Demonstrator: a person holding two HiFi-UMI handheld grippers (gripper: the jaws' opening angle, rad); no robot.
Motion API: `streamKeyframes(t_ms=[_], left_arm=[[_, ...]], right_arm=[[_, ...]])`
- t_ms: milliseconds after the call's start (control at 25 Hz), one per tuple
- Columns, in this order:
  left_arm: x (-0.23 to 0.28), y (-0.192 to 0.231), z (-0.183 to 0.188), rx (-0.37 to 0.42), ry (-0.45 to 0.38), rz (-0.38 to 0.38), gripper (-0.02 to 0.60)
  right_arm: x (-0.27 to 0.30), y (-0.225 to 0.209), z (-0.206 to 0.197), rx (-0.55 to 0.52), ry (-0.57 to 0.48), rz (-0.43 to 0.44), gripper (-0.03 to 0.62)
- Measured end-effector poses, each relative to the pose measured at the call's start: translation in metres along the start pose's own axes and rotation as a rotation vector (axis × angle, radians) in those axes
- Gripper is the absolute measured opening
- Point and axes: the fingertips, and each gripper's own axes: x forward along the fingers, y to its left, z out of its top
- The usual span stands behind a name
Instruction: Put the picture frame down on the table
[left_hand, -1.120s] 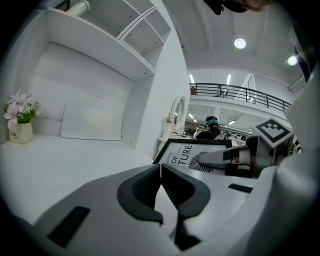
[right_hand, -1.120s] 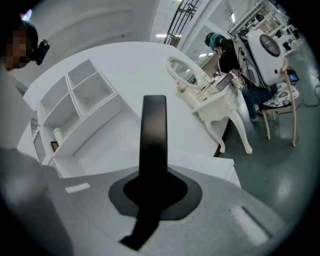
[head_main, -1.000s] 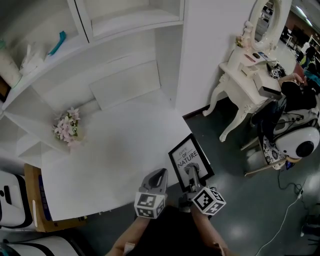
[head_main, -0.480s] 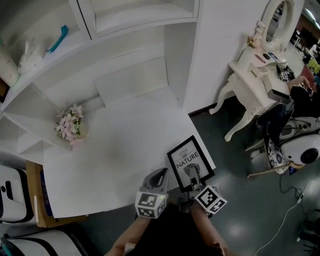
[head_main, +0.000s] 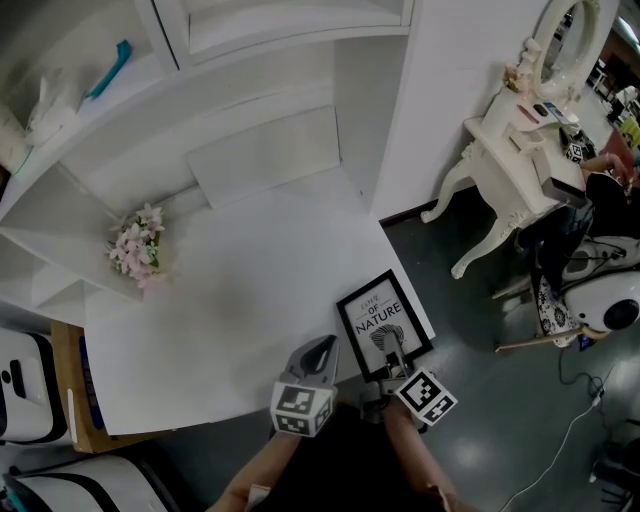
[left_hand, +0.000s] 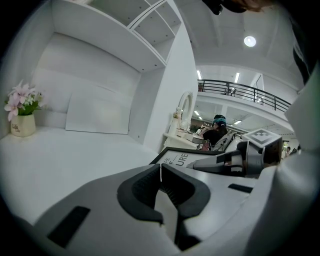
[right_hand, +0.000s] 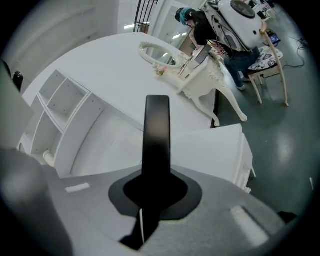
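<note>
White bench (head_main: 230, 300) ahead of both grippers. Black-edged picture frame (head_main: 383, 322), white print reading NATURE, sits over the bench's corner, near edge clamped in the right hand-held gripper (head_main: 397, 356). Left hand-held gripper (head_main: 322, 348) just left of it, jaws together, empty. Small vase (left_hand: 22, 126) holding pink flowers (left_hand: 20, 97) well ahead-left.

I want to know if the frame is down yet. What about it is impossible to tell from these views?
Head view: whether the picture frame touches the table or hangs just above; the top-down look hides any gap.
Head view: its near edge, covered by the right gripper.
Right gripper view: its face; it shows edge-on only.
Left gripper view: most of its print, cut off by the left gripper.
</note>
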Motion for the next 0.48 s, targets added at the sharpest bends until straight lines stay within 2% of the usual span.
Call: streamKeyframes(t_ms=[360, 480], left_arm=[[0.005, -0.001, -0.001, -0.015, 0.01, -0.012, 0.017], [0.006, -0.002, -0.002, -0.011, 0.016, -0.014, 0.017]], right_arm=[[0.001, -0.022, 0.0, 0.1, 0.019, -0.077, 0.024], [0.002, -0.028, -0.001, 0.096, 0.031, -0.103, 0.029]])
